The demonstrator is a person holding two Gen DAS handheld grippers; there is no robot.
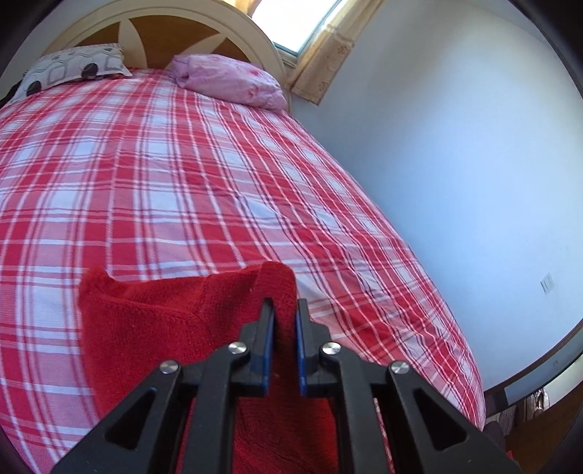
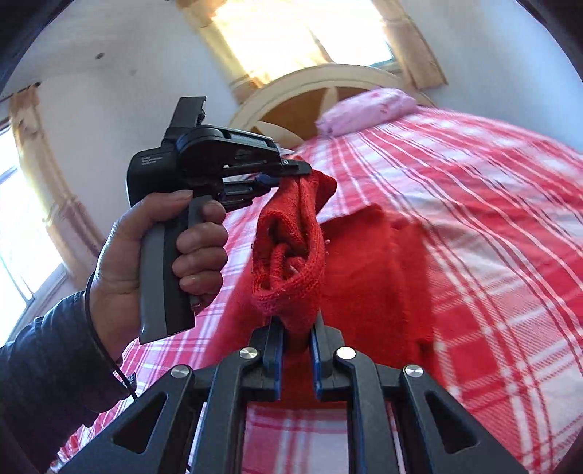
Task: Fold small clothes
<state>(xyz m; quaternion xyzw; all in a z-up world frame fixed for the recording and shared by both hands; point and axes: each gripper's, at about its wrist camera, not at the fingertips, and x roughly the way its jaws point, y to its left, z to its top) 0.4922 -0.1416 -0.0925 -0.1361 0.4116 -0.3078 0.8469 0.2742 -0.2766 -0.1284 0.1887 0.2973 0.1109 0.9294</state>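
A red knitted garment (image 1: 175, 328) hangs above the red-and-white checked bed (image 1: 182, 164). My left gripper (image 1: 285, 306) is shut on one edge of it, with red cloth pinched between the blue pads. In the right wrist view my right gripper (image 2: 297, 321) is shut on another bunched part of the red garment (image 2: 291, 248). There the left gripper (image 2: 291, 171) shows from the side, held by a person's hand (image 2: 145, 248), clamping the top of the same cloth. The rest of the garment drapes down onto the bed.
A pink pillow (image 1: 233, 80) and a patterned grey pillow (image 1: 69, 69) lie at the curved headboard (image 1: 175, 22). A pale blue wall (image 1: 455, 146) runs along the bed's right side. A window (image 2: 291, 32) with curtains is behind the headboard.
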